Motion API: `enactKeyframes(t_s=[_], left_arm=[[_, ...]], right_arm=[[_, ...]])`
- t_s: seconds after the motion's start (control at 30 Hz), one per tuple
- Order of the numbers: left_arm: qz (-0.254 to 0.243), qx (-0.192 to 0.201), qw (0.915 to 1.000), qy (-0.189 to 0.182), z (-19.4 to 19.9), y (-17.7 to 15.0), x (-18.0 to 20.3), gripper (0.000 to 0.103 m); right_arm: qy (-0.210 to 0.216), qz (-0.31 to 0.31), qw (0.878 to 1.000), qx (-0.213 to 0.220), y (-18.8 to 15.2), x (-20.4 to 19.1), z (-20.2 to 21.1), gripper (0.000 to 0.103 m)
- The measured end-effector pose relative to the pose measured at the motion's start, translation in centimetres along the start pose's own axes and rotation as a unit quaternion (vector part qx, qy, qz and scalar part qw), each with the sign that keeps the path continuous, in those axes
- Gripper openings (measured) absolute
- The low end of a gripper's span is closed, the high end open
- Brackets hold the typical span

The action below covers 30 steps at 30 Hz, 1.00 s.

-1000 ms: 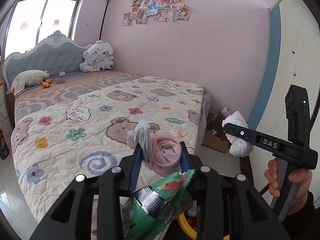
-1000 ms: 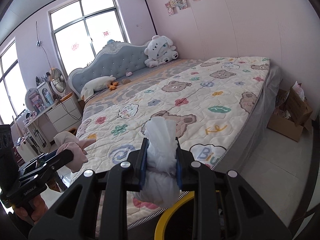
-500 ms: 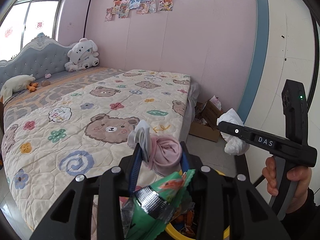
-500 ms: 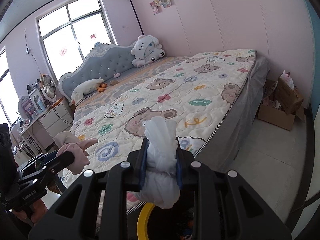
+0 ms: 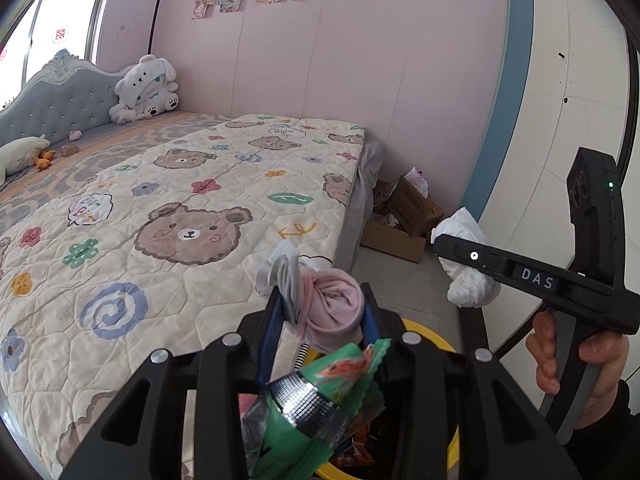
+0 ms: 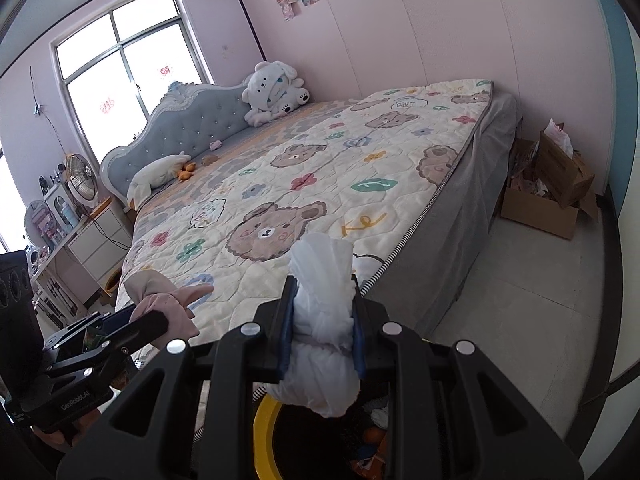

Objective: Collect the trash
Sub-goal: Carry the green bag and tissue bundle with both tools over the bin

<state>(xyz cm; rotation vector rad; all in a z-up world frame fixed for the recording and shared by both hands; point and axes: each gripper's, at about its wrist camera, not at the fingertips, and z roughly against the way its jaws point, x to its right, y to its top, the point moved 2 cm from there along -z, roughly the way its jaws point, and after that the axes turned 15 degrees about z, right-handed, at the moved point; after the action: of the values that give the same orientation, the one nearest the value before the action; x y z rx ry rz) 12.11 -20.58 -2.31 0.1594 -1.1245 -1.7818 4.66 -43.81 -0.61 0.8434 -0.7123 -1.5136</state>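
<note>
1. My left tongs [image 5: 320, 316], lower centre of the left view, clamp a pink cloth wad [image 5: 332, 312]; a green wrapper [image 5: 320, 400] hangs beneath.
2. My right tongs [image 6: 322, 332] squeeze a white tissue bundle [image 6: 320, 320], lower centre.
3. A yellow-rimmed bin [image 6: 262, 436] sits at the bottom edge.

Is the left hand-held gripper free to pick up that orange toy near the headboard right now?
Probably not. The left hand-held gripper is shut on a pink cloth bundle, and the orange toy lies far up the bed.
</note>
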Motion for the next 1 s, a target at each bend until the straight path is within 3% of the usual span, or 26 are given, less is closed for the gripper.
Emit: enactKeyframes(t_s=[0.57,1.0], left_arm=[[0.016,-0.085,0.9962,-0.011,-5.2,-3.8,-0.3,0.035],[0.020,-0.129,0.9914,-0.014,-7.0,-6.5,0.2,0.038]], right_arm=[[-0.005,-0.039,0.998,-0.049,-3.8,2.1,-2.4,0.023],[-0.009,-0.056,0.996,-0.068,-6.0,2.7,-2.7,0.024]])
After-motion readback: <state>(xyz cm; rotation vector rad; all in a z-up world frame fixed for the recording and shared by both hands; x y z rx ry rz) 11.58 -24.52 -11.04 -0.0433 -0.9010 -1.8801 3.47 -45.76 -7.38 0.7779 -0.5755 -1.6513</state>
